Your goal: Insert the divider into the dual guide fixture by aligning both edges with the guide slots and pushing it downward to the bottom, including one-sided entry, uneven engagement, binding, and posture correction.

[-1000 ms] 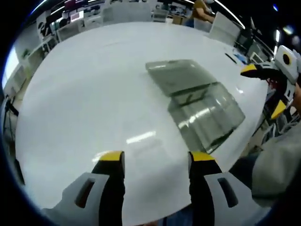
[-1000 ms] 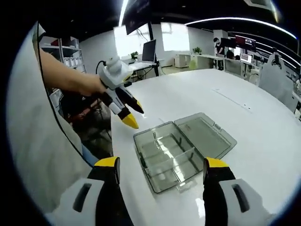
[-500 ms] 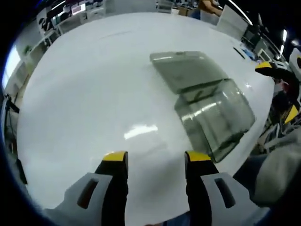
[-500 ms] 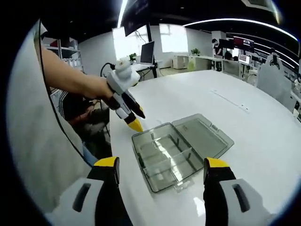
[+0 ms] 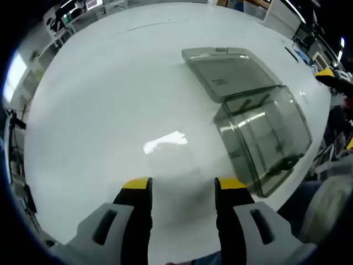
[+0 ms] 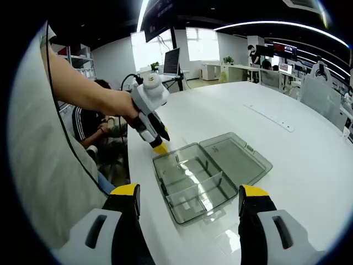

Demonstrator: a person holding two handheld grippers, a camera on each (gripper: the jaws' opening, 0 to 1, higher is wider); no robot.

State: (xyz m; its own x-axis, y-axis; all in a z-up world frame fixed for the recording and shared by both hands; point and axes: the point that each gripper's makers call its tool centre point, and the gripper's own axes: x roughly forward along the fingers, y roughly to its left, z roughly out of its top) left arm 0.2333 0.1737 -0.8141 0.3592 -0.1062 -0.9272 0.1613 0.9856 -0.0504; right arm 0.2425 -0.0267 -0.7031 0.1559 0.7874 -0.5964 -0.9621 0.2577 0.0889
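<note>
Now, line by line:

Fixture: a smoky grey, see-through plastic compartment box (image 6: 194, 186) lies open on the white tabletop (image 6: 309, 165); its flat hinged lid (image 6: 236, 160) is folded out beside the tray, touching the table; thin partition walls cross the tray's inside.

Divider: a thin, clear, flat plastic sheet (image 6: 227, 241) lies on the table near the tray's latch edge, between the right gripper's own jaws in the right gripper view; in the left gripper view a faint clear rectangle (image 5: 174, 165) lies on the table just ahead of the jaws, apart from the box (image 5: 265, 138).

Left gripper (image 5: 182, 186): grey body, yellow-tipped black jaws standing apart with nothing between them; hovers above the table; in the right gripper view it (image 6: 160, 144) is held in a person's hand (image 6: 118, 104), tips pointing down near the tray's far corner.

Right gripper (image 6: 187, 194): yellow-tipped jaws wide apart, holding nothing, above the table's near edge; box beyond the tips.
</note>
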